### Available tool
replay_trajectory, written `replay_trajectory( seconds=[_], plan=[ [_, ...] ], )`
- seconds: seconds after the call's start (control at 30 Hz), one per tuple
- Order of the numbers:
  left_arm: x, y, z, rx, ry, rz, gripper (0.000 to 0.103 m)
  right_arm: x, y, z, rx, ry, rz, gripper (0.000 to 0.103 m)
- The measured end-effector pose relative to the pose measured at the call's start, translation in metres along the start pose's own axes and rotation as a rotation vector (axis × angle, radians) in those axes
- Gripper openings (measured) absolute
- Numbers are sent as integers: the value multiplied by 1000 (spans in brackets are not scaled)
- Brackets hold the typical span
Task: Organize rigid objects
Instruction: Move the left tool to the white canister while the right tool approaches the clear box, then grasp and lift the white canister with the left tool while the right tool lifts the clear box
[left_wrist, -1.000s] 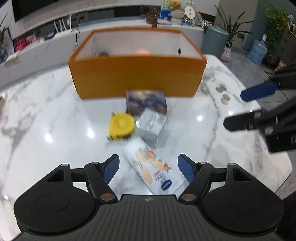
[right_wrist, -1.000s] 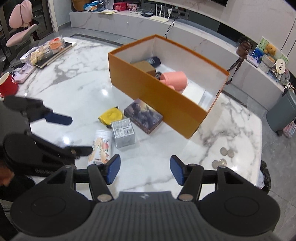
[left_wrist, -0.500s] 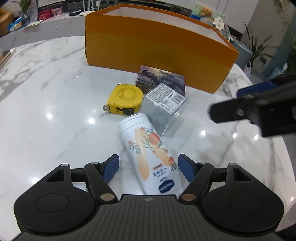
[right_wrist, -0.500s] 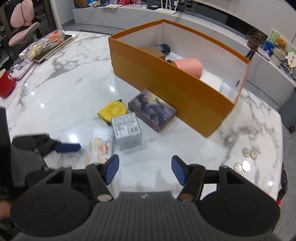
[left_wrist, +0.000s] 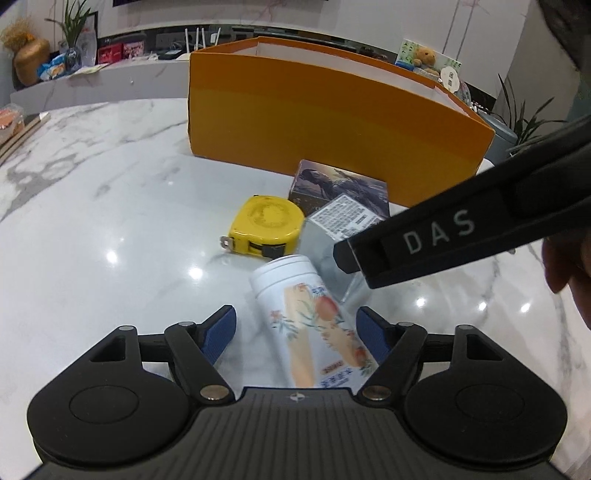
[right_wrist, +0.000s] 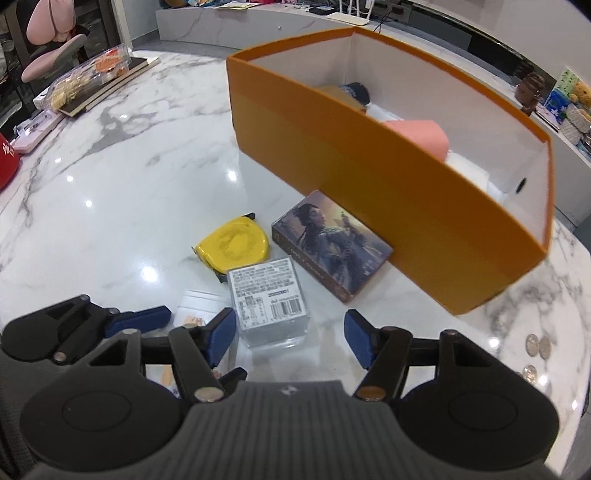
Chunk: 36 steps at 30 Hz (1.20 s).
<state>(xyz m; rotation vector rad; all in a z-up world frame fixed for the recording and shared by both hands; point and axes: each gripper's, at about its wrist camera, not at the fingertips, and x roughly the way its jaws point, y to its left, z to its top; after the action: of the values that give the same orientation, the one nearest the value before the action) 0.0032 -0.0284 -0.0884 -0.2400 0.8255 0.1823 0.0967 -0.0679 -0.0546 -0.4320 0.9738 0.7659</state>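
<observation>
Jaws of left gripper spread around lying bottle; right gripper spread above clear box

Orange box, yellow tape measure, white peach-printed bottle, grey-veined marble table.

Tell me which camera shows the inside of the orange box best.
The right wrist view: it looks down past the orange box's near wall to a pink cup and dark item inside. The left wrist view shows only its outer wall and a strip of white lining.
</observation>
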Motion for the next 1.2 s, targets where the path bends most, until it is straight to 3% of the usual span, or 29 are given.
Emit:
replay_trajectory(
  seconds=[0.1, 0.23, 0.53, 0.7, 1.0, 1.1, 1.2],
  plan=[
    [-3, 3, -2, 28, -7, -12, 76, 7, -1, 0, -12, 4, 9, 61],
    [-2, 6, -2, 95, -6, 2, 58, 12, -1, -1, -17, 3, 33, 49],
    [0, 28, 2, 158, -4, -14, 58, 11, -9, -8, -2, 2, 33, 48],
    [4, 32, 6, 139, -21, -9, 66, 13, -14, -11, 22, -7, 33, 48],
    [13, 25, 9, 201, -45, 25, 71, 26, -11, -12, 22, -68, 11, 48],
    [14, 25, 9, 196, -52, 22, 71, 30, -14, -12, 49, -78, 25, 48],
    [15, 24, 9, 199, -58, 15, 65, 32, -15, -13, 65, -83, 32, 48]
  ],
)
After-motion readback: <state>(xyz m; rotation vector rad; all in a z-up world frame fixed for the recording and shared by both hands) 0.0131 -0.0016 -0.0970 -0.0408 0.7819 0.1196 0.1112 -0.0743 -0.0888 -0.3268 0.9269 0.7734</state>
